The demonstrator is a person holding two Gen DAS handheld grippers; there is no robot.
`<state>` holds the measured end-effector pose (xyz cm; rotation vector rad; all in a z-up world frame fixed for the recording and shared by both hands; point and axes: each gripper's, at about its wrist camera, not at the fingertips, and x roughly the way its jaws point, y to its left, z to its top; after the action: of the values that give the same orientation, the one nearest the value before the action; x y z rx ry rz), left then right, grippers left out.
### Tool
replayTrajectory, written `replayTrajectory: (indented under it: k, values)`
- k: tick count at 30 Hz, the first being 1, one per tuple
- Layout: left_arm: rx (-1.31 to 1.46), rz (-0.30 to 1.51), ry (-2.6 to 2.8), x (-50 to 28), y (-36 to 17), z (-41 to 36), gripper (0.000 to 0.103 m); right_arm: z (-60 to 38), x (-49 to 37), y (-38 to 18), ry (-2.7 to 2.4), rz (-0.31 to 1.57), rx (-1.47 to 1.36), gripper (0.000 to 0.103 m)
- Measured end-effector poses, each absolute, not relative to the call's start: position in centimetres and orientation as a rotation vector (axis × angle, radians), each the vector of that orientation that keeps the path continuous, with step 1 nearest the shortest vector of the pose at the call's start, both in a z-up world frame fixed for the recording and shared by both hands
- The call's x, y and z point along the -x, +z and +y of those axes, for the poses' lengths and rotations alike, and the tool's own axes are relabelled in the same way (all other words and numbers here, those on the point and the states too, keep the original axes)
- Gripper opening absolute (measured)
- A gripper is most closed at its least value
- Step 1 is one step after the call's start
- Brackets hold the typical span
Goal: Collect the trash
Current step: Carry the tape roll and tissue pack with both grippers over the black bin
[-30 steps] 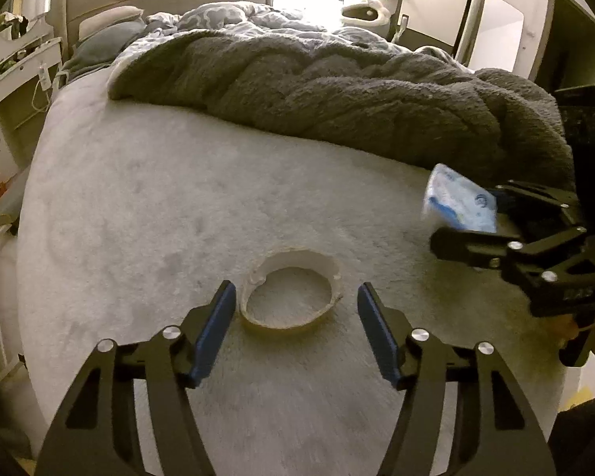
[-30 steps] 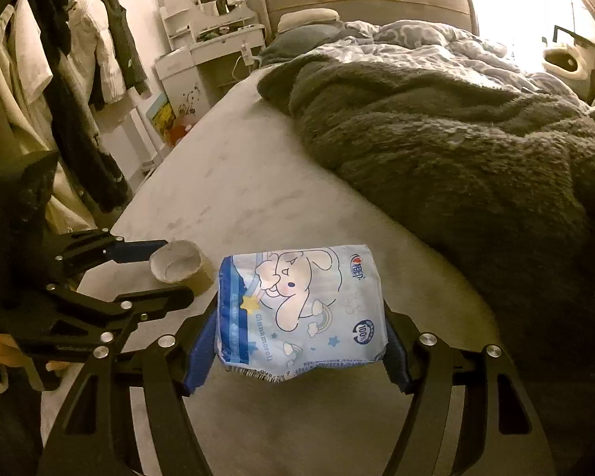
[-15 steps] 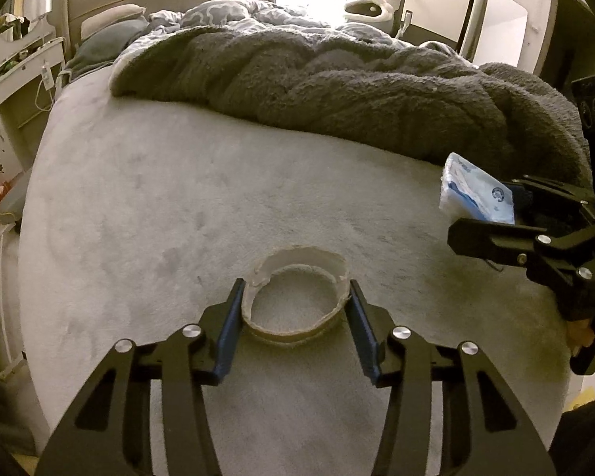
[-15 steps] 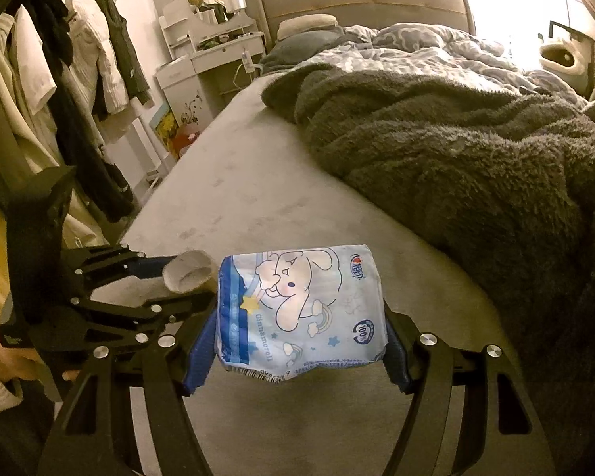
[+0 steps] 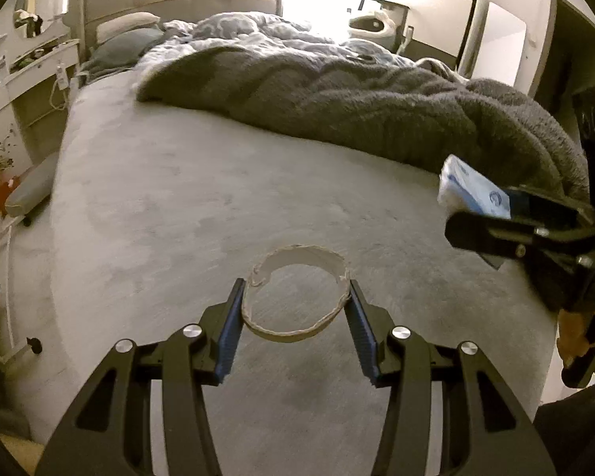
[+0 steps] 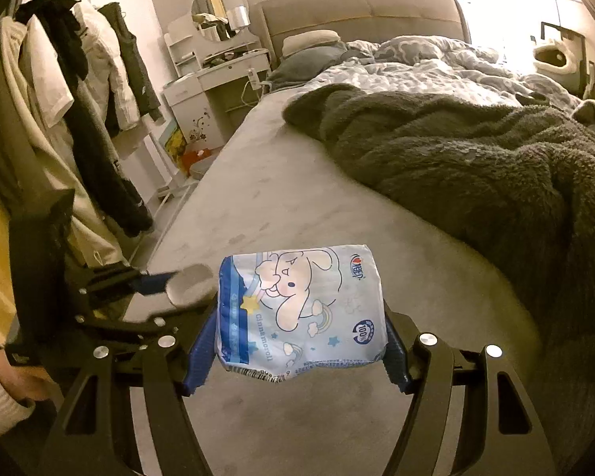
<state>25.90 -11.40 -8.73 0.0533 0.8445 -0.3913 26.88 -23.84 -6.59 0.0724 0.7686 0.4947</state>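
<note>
A torn cardboard ring [image 5: 295,291], like a tape core, sits between the blue pads of my left gripper [image 5: 295,301], which is shut on it and holds it just over the grey bed sheet [image 5: 178,198]. The ring also shows in the right wrist view [image 6: 190,283], beside the left gripper [image 6: 146,289]. My right gripper [image 6: 301,341] is shut on a blue-and-white cartoon tissue packet [image 6: 301,309] above the sheet. That packet [image 5: 472,188] and the right gripper [image 5: 496,222] show at the right of the left wrist view.
A dark fluffy blanket [image 5: 357,103] and a patterned duvet [image 6: 436,67] cover the far and right side of the bed. A white dresser with a round mirror [image 6: 218,67] and hanging clothes [image 6: 79,99] stand left of the bed.
My left gripper moved forward around the cardboard ring and closed on it. The ring now sits higher between the pads. My right gripper kept hold of the tissue packet.
</note>
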Motion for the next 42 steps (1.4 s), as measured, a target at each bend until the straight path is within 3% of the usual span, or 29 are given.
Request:
replayTrajectory:
  k: [23, 42]
  values:
    - [0.043, 0.824, -0.267, -17.1, -7.0, -4.8, 0.052, -19.3, -16.5, -6.5, 0.495, 0.774, -0.09, 0.07]
    - [0.045, 0.876, -0.111, -13.2, -9.2, 3.2, 0.052, -11.6, -14.9, -6.1, 0.598, 0.768, -0.059, 0.07]
